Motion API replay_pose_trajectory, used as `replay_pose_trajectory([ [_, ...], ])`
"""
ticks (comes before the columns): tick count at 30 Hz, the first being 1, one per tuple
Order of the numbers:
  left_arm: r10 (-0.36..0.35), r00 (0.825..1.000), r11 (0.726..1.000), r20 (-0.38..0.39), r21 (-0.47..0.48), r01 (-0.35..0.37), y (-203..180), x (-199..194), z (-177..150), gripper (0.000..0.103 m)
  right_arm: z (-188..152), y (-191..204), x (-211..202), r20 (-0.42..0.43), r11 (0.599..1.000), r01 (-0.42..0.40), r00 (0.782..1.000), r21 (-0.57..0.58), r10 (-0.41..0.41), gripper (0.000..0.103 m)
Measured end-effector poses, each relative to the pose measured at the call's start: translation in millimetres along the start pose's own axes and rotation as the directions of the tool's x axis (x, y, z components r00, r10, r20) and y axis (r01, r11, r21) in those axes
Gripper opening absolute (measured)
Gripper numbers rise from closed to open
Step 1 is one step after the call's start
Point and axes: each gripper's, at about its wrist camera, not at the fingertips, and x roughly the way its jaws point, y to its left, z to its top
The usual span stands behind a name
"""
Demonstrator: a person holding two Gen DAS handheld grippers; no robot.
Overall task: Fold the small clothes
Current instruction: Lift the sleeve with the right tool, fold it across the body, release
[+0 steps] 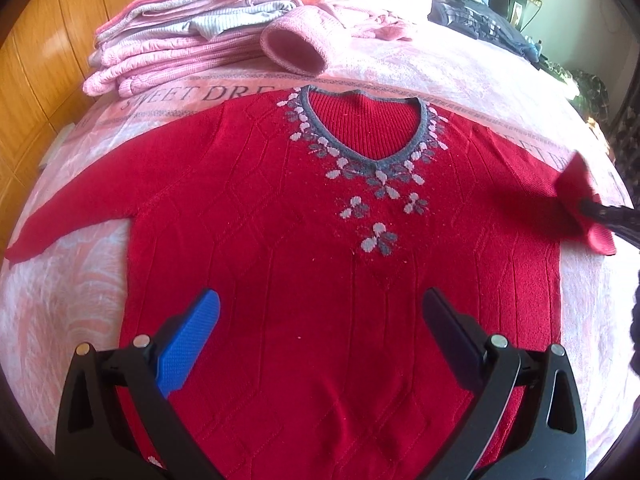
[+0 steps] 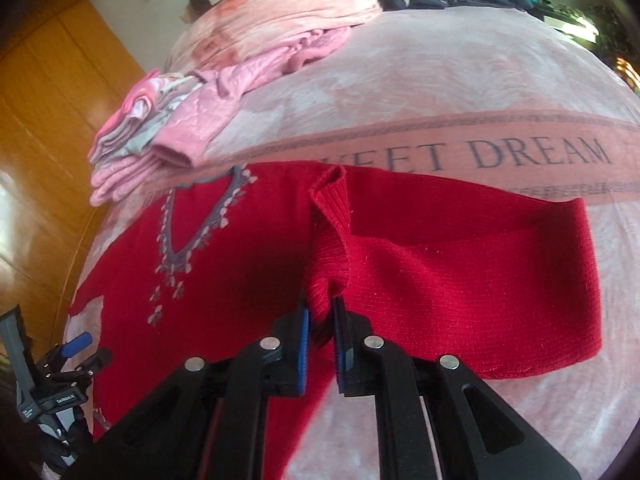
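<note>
A red knitted V-neck sweater (image 1: 312,248) lay flat on the pink printed bedspread (image 2: 440,92). The right gripper (image 2: 320,320) pinched its sleeve cuff (image 2: 332,240); the left gripper (image 1: 320,308) hovered spread above the hem.

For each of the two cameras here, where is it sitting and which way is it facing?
Left wrist: above the red sweater hem, facing its neckline; open left hand-held gripper in front.
Right wrist: by the sweater's side, facing across the bed; right hand-held gripper pinches the sleeve.
Both share the sweater, folded pink clothes and blanket.
</note>
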Motion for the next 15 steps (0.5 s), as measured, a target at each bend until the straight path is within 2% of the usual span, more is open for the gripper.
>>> replay_pose_trajectory([
  [4,-0.016,1.0,1.0,0.005,0.0,0.016,-2,0,7,0.1,-1,29,33,-0.052,0.998,-0.054,0.997,-0.016,0.053,0.01],
  [8,-0.044,0.999,0.999,0.001,0.008,0.044,-12,3,14,0.1,-8,32,56,-0.1,1.0,-0.029,0.995,-0.011,0.028,0.016],
  [10,-0.075,0.997,0.997,-0.002,0.019,0.075,-23,5,19,0.1,-13,27,49,-0.086,0.998,-0.055,0.995,0.008,0.055,0.024],
  [13,-0.11,0.994,0.993,-0.001,0.048,0.11,-42,7,24,0.1,-23,17,27,-0.043,0.994,-0.088,0.995,0.062,0.09,0.029],
  [15,-0.143,0.99,0.987,-0.008,0.07,0.143,-61,10,29,0.099,-34,10,6,0.003,0.991,-0.078,0.997,0.113,0.078,0.036],
])
